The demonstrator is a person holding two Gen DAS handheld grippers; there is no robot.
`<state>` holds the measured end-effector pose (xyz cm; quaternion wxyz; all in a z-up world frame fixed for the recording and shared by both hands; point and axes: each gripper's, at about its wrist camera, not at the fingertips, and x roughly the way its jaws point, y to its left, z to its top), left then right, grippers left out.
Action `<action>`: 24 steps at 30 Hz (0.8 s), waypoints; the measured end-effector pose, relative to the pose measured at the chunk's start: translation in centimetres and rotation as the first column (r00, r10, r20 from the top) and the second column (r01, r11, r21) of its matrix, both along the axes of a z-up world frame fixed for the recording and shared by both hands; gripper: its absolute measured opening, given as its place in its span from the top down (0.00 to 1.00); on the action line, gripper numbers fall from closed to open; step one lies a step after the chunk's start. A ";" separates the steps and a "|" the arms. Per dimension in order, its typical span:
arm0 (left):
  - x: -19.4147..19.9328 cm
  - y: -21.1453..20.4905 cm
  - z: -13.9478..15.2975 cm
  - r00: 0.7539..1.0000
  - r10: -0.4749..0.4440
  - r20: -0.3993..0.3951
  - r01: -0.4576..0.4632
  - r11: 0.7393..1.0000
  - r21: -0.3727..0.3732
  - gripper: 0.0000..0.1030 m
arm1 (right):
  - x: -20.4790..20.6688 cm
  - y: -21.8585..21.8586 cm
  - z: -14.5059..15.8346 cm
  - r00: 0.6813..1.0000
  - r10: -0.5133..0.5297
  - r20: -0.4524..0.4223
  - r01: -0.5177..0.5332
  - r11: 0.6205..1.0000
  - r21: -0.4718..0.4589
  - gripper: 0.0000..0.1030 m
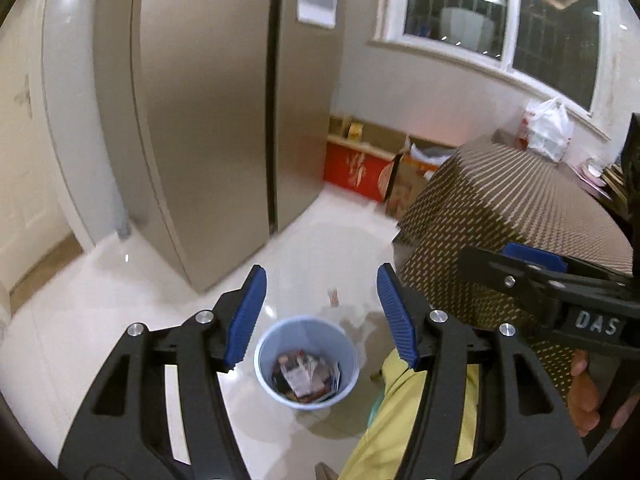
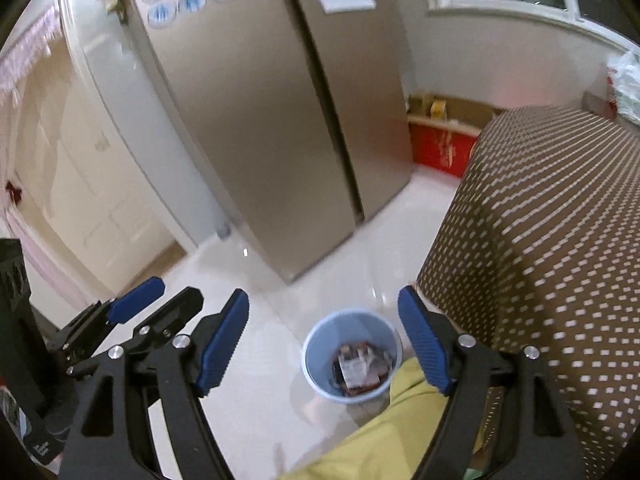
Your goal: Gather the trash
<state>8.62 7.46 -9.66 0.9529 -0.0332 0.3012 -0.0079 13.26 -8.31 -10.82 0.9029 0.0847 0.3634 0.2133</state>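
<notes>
Now | left gripper [image 1: 322, 316] jaws apart, empty | right gripper [image 2: 324, 336] likewise (nothing between) | blue bin [image 1: 307, 362] holds wrappers, on floor below.

"DAS", perhaps cut off, on right tool [image 1: 532, 262].

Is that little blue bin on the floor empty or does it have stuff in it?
Partly filled: the blue bin stands upright, and crumpled wrappers cover its bottom.

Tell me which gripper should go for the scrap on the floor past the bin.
Left, probably. The scrap shows only in the left wrist view, just beyond the bin, between the open left gripper's fingers. The right gripper is also open and empty.
</notes>
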 end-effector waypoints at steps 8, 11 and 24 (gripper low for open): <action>-3.5 -2.8 6.3 0.980 -0.059 0.191 0.051 0.998 0.045 0.39 | -2.6 -3.4 5.1 0.984 -0.076 0.160 0.065 0.995 0.071 0.25; -4.6 -3.8 8.3 0.964 -0.080 0.255 0.067 0.996 0.059 0.39 | -3.9 -4.7 7.1 0.967 -0.105 0.233 0.087 0.993 0.084 0.22; -8.4 -7.2 13.9 0.915 -0.110 0.389 0.098 0.994 0.049 0.32 | -11.0 -9.5 12.9 0.860 -0.217 0.462 0.169 0.975 0.142 0.16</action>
